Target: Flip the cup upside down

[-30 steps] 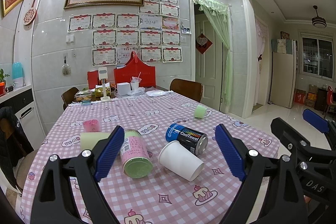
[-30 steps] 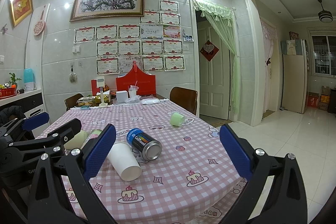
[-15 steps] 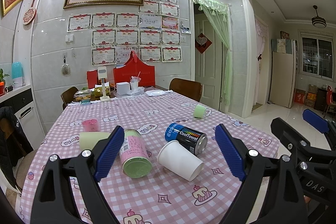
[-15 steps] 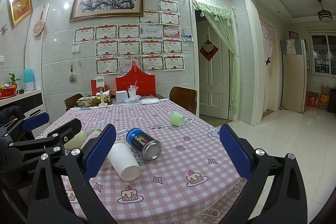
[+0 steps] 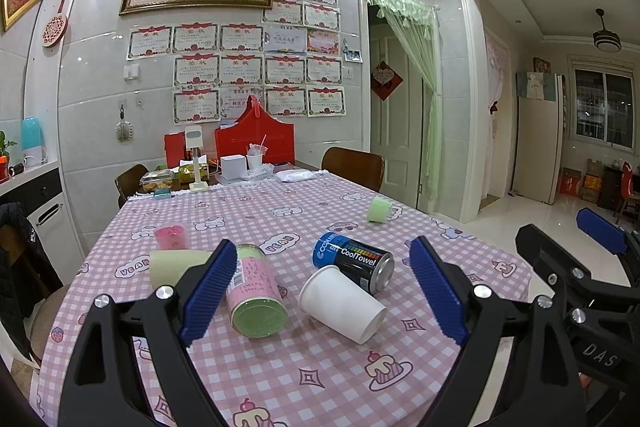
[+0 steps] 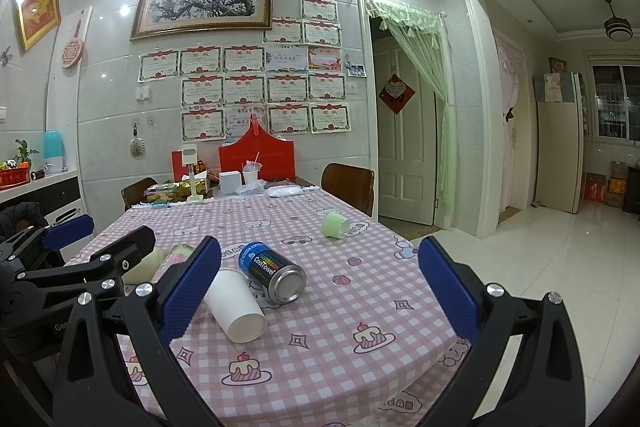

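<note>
A white paper cup [image 5: 342, 303] lies on its side on the pink checked tablecloth [image 5: 320, 379], mouth toward me; it also shows in the right wrist view [image 6: 235, 305]. My left gripper [image 5: 320, 291] is open and empty, held short of the cup, jaws wide on either side of it in view. My right gripper [image 6: 320, 291] is open and empty, with the cup near its left pad. A small green cup [image 5: 379, 209] lies on its side farther back, and a pink cup [image 5: 171, 237] stands at the left.
A blue-black CoolTowel can [image 5: 354, 261] lies just behind the white cup. A pink and green can [image 5: 254, 291] and a pale yellow cup [image 5: 176, 267] lie to the left. Boxes and clutter [image 5: 232, 167] fill the far end. Chairs [image 5: 352, 167] stand around the table.
Both views have barely shifted; the objects on the table have not moved and both grippers stay open.
</note>
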Motion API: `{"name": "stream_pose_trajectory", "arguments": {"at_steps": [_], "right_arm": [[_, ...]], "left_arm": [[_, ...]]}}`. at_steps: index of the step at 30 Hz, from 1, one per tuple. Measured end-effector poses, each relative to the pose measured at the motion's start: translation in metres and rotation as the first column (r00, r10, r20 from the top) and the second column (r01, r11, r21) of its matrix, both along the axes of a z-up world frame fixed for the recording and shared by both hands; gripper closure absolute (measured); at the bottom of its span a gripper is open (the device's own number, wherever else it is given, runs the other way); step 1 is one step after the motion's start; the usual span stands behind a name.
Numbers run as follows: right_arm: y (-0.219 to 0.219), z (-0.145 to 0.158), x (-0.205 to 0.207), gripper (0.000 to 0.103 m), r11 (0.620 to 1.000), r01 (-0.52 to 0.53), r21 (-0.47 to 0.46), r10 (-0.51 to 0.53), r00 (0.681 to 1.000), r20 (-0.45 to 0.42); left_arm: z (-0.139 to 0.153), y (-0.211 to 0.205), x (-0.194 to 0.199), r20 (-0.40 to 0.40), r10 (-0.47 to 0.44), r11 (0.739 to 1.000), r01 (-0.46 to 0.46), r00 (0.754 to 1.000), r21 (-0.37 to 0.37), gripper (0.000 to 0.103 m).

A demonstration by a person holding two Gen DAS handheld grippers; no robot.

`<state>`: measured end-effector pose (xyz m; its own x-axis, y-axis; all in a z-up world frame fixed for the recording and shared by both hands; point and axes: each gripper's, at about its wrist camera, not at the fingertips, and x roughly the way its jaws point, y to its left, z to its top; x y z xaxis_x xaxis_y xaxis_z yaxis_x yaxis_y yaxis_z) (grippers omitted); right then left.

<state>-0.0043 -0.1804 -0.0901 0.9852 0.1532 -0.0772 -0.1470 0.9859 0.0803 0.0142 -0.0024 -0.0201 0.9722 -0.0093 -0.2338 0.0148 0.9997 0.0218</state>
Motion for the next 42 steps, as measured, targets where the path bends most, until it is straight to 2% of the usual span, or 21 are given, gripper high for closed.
{"name": "stream_pose_trajectory", "arguments": {"at_steps": [29, 38, 42], "right_arm": [[0.001, -0.023, 0.015, 0.008, 1.0, 0.001, 0.001, -0.001, 1.0, -0.021], [0.003, -0.025, 0.026, 0.008, 1.0, -0.017, -0.003, 0.017, 0.998, -0.058], [0.004, -0.027, 0.035, 0.008, 1.0, -0.025, -0.003, 0.025, 0.996, -0.091]], "left_arm": [[-0.004, 0.002, 0.005, -0.033, -0.001, 1.0, 0.001, 0.999, 0.006, 0.016], [-0.009, 0.01, 0.012, -0.069, 0.017, 1.0, -0.016, 0.997, 0.02, 0.016], [-0.016, 0.024, 0.022, -0.121, 0.033, 0.999, -0.032, 0.992, 0.01, 0.016]]}}
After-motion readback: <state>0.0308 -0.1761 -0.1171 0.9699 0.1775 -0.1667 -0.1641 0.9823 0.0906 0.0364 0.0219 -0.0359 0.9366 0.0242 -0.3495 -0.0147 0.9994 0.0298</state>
